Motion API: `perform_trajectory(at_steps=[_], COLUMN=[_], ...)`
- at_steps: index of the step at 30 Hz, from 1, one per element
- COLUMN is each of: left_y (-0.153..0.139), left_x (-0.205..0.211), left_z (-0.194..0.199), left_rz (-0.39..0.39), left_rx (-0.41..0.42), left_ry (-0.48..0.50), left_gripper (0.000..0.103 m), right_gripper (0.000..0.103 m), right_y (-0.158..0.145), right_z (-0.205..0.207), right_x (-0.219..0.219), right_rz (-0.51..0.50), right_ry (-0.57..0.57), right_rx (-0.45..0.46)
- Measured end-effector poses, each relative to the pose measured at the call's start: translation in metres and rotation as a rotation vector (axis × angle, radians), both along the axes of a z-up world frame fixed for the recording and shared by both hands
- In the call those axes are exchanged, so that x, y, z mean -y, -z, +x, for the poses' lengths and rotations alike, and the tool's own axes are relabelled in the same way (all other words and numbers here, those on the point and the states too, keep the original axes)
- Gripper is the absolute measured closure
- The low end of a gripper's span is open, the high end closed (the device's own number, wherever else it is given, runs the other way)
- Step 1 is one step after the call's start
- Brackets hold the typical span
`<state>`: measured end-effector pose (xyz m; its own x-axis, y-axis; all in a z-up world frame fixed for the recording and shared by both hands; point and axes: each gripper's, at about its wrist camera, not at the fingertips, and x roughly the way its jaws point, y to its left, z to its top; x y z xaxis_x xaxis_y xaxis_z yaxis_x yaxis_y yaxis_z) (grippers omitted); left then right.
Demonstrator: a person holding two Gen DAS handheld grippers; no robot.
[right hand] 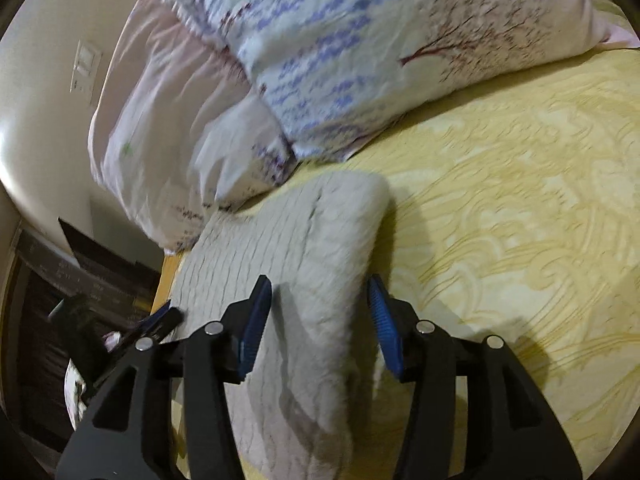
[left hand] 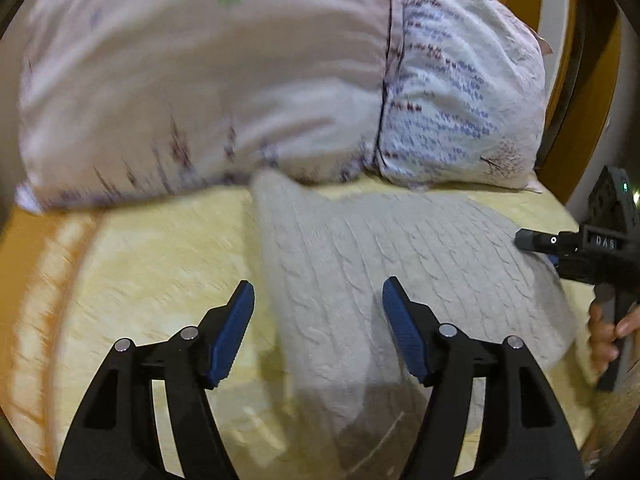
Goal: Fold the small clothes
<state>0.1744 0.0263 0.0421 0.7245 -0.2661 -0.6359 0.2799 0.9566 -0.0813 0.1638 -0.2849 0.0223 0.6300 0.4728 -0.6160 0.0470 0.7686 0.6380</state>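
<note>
A pale grey cable-knit sweater (left hand: 384,248) lies on a yellow patterned bedspread (left hand: 160,256). My left gripper (left hand: 318,300) is open and empty, hovering over the sweater's near left edge. The right gripper (left hand: 532,240) shows at the far right of the left wrist view, at the sweater's right edge. In the right wrist view my right gripper (right hand: 320,300) is open, its blue pads straddling a folded edge of the sweater (right hand: 320,240) without closing on it. The left gripper (right hand: 164,316) shows at the left there.
Two pillows lie at the head of the bed: a pale pink one (left hand: 192,88) and a white one with blue and red print (left hand: 460,92). The bedspread (right hand: 520,200) stretches to the right. A wooden bed edge (right hand: 168,276) and dark furniture (right hand: 48,288) lie at left.
</note>
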Motion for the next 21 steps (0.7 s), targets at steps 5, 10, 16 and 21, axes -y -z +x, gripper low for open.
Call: perform_trajectory(at_steps=[5, 10, 16, 21], left_y=[-0.024, -0.027, -0.019, -0.017], left_x=[0.003, 0.026, 0.048, 0.047], left_z=[-0.008, -0.007, -0.007, -0.010], left_rz=[-0.005, -0.012, 0.033, 0.044], left_rx=[0.089, 0.096, 0.082, 0.094], left_ry=[0.006, 0.069, 0.101, 0.103], left_gripper=[0.030, 0.026, 0.023, 0.022], right_gripper=[0.076, 0.091, 0.067, 0.065], right_y=[0.004, 0.009, -0.012, -0.040], right_z=[0.007, 0.010, -0.003, -0.030], right_x=[-0.007, -0.013, -0.022, -0.041], right_rz=[-0.022, -0.142, -0.293, -0.335], right_ry=[-0.010, 0.049, 0.084, -0.008], right_rx=[0.012, -0.029, 0.040, 0.206])
